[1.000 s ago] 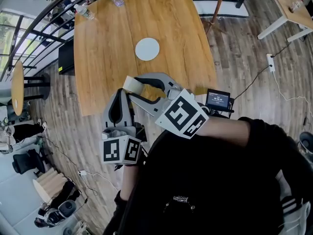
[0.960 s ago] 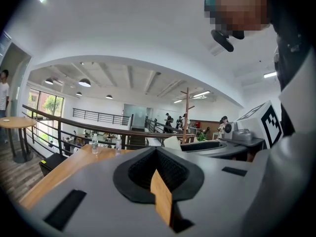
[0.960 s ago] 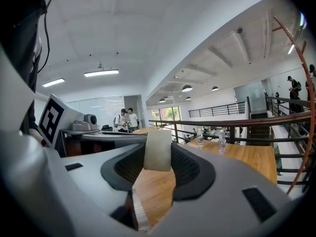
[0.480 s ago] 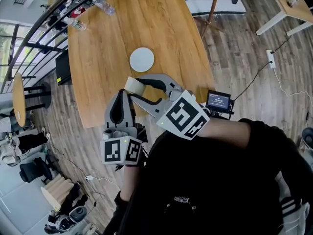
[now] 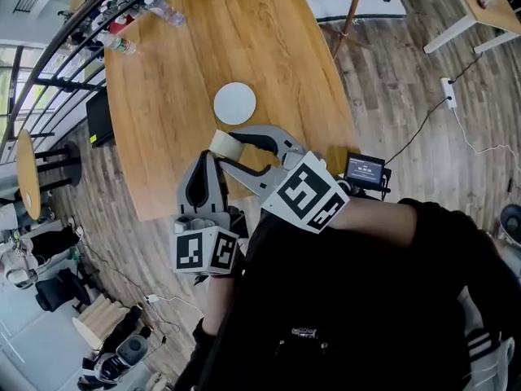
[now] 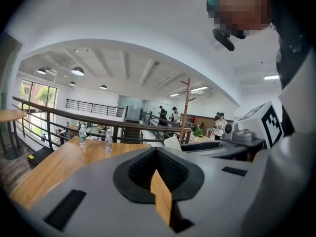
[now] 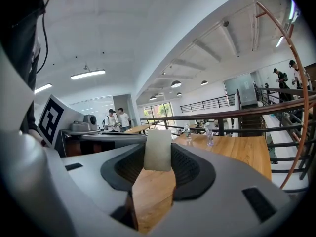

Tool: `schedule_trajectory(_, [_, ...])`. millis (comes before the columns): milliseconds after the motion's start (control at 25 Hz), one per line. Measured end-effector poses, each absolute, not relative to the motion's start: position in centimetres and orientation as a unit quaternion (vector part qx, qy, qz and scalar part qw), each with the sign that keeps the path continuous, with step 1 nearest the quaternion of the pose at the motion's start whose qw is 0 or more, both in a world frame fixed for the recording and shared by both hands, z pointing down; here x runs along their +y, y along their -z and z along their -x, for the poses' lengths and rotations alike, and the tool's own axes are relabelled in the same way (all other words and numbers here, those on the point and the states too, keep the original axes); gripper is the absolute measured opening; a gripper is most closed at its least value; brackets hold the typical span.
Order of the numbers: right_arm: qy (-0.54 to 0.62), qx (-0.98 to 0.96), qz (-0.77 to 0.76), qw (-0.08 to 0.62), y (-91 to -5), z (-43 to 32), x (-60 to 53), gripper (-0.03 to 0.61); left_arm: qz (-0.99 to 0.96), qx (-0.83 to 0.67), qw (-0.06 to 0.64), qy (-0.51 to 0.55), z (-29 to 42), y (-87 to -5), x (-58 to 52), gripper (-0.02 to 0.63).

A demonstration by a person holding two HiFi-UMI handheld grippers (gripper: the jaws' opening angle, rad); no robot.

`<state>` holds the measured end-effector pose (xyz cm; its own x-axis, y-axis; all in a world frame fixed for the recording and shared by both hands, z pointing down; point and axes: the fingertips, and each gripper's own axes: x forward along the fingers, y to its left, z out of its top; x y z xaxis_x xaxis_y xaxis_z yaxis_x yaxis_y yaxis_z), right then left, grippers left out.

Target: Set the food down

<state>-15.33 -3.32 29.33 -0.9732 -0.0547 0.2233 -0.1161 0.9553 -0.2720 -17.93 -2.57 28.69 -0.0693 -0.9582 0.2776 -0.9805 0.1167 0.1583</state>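
A pale, cream-coloured piece of food [image 5: 222,144] [image 7: 158,149] is pinched at the tip of my right gripper [image 5: 229,141], whose jaws are shut on it. It hangs over the near part of the wooden table [image 5: 277,47]. A round white plate [image 5: 234,103] lies on the table just beyond the food, with nothing on it. My left gripper [image 5: 206,158] [image 6: 157,156] is held beside the right one at the table's near edge. Its jaws are shut with nothing between them; only a thin sliver of wood shows through.
Two water bottles [image 5: 167,10] [image 5: 118,46] stand at the table's far left corner by a black railing [image 5: 49,63]. A small screen device [image 5: 364,169] sits off the table's near right corner. A wooden coat-stand pole [image 5: 352,10] rises at the right edge.
The head view has drifted a little, so the table and plate sit slightly lower and to the left. Both grippers keep their pose, and the food stays in the right one.
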Motion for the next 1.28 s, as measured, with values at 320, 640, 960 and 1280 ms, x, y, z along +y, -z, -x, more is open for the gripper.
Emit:
schedule_trajectory(320, [-0.127, -0.981, -0.1, 0.106, -28.1, 17.3, -5.8, 0.175, -0.715, -0.684, 0.145, -0.03, 19.9, -27.6, -5.4, -0.002])
schedule_trajectory(640, [-0.109, -0.979, -0.142, 0.098, -27.0, 19.9, -8.3, 0.175, -0.745, -0.653, 0.13, -0.026, 22.5, -26.5, -8.1, -0.003])
schedule_trajectory(960, [-0.112, -0.977, -0.162, 0.087, -27.0, 21.3, -9.5, 0.175, -0.771, -0.622, 0.128, -0.036, 23.8, -26.4, -9.4, -0.002])
schedule_trajectory(1280, [-0.121, -0.973, -0.167, 0.102, -28.8, 21.4, -8.3, 0.175, -0.779, -0.608, 0.14, -0.058, 23.8, -28.3, -8.5, -0.003])
